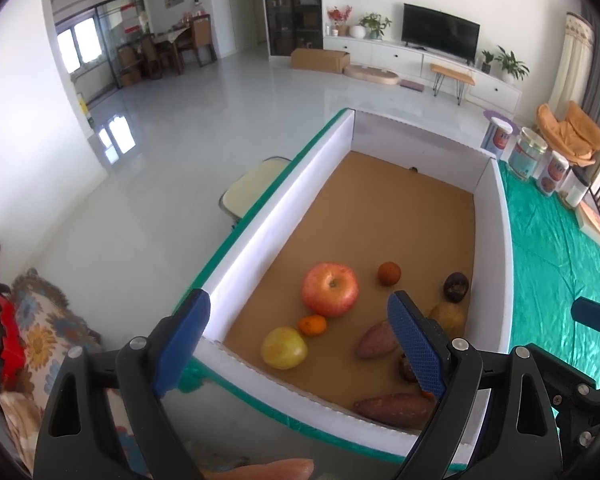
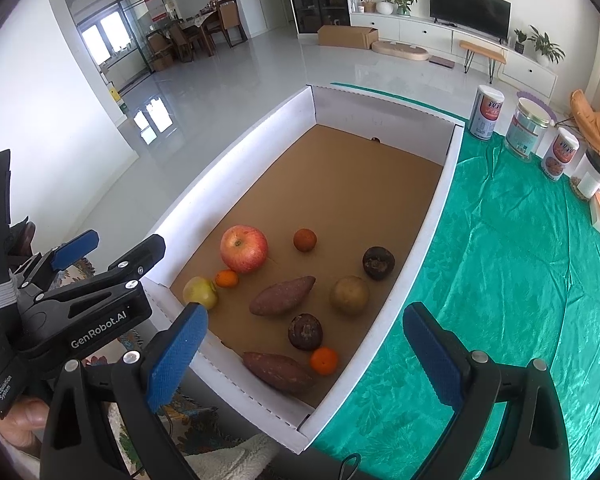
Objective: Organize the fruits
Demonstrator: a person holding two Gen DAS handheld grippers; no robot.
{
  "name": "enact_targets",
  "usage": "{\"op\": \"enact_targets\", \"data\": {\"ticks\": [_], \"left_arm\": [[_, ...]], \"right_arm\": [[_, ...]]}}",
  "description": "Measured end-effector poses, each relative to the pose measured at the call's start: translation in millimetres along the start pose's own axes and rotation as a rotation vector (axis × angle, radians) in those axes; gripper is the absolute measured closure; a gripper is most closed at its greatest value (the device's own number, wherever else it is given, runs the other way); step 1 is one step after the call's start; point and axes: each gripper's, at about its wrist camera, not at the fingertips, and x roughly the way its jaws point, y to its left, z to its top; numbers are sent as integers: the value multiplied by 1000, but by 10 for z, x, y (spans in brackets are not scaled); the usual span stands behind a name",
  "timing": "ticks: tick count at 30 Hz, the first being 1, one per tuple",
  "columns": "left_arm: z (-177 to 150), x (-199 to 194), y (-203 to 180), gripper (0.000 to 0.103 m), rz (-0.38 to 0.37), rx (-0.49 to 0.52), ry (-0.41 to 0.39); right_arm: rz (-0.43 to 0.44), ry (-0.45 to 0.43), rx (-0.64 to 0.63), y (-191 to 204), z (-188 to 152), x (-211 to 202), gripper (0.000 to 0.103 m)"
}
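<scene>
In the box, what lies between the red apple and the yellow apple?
A small orange sits between the red apple and the yellow apple, close against both; whether it touches them I cannot tell. The right wrist view shows it best.

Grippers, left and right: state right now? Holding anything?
Left gripper: open, jaws wide, holding nothing, above the near end of the cardboard box.
Right gripper: open, jaws wide, holding nothing, above the same box.

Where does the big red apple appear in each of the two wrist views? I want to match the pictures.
Left wrist view: the red apple lies at centre, between the open left gripper's fingers.
Right wrist view: the red apple lies left of centre, near the box's left wall.
Shared landmark: the small orange touching the apple.
</scene>
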Motion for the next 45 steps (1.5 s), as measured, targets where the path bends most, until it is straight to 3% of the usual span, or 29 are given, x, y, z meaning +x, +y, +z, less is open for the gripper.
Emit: {"op": "enact_targets", "data": {"ticks": [45], "left_arm": [[17,35,94,11,-19,-13,8]], "right_arm": [[-35,-13,-44,96,5,-4,5]]}}
